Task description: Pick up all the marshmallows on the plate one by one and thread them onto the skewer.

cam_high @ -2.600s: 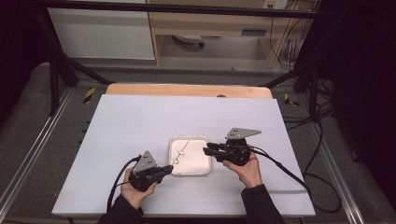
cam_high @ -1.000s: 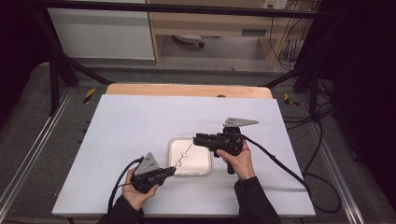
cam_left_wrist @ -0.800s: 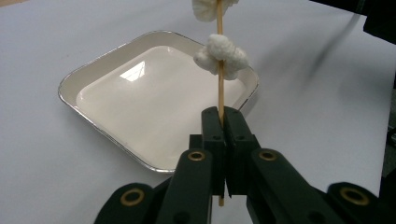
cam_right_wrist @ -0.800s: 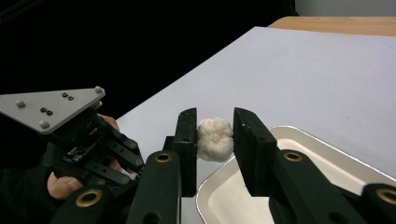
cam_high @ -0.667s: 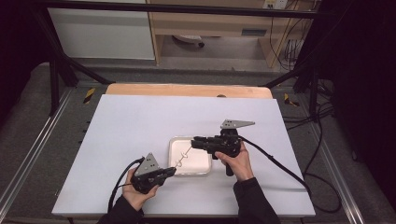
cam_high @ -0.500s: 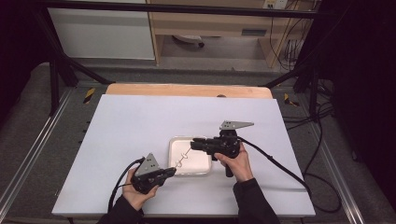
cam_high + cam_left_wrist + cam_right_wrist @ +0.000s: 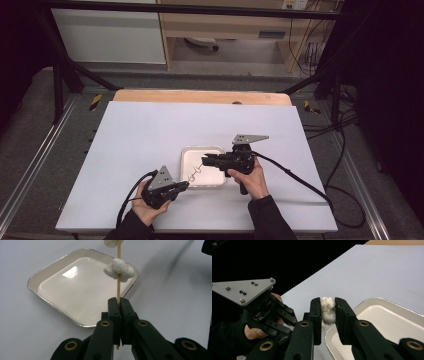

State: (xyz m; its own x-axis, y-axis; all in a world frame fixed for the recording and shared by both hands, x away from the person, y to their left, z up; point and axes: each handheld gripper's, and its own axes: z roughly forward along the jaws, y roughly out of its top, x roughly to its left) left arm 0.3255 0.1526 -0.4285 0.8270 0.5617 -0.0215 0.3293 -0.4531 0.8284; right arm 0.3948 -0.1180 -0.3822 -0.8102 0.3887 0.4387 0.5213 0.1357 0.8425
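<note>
My left gripper [image 7: 184,186] [image 7: 119,300] is shut on the lower end of a thin wooden skewer [image 7: 119,287] [image 7: 194,175], which slants up over a white square tray [image 7: 215,176] [image 7: 75,297]. One white puffy piece [image 7: 119,269] is threaded on the skewer, and the edge of a second piece [image 7: 111,242] sits higher up. My right gripper [image 7: 204,159] [image 7: 327,302] reaches in from the right over the tray. Its jaws have just been closing and now pinch that upper white puffy piece [image 7: 328,308] at the skewer's top.
The tray [image 7: 387,322] lies near the front middle of a white tabletop [image 7: 150,135]. In the right gripper view the left gripper [image 7: 259,305] and its hand are close behind the pinched piece. Cables trail from both grippers toward the front edge.
My right gripper has moved left from beside the tray to the skewer's top end and then eased slightly down along it. The left gripper has kept still with the skewer.
</note>
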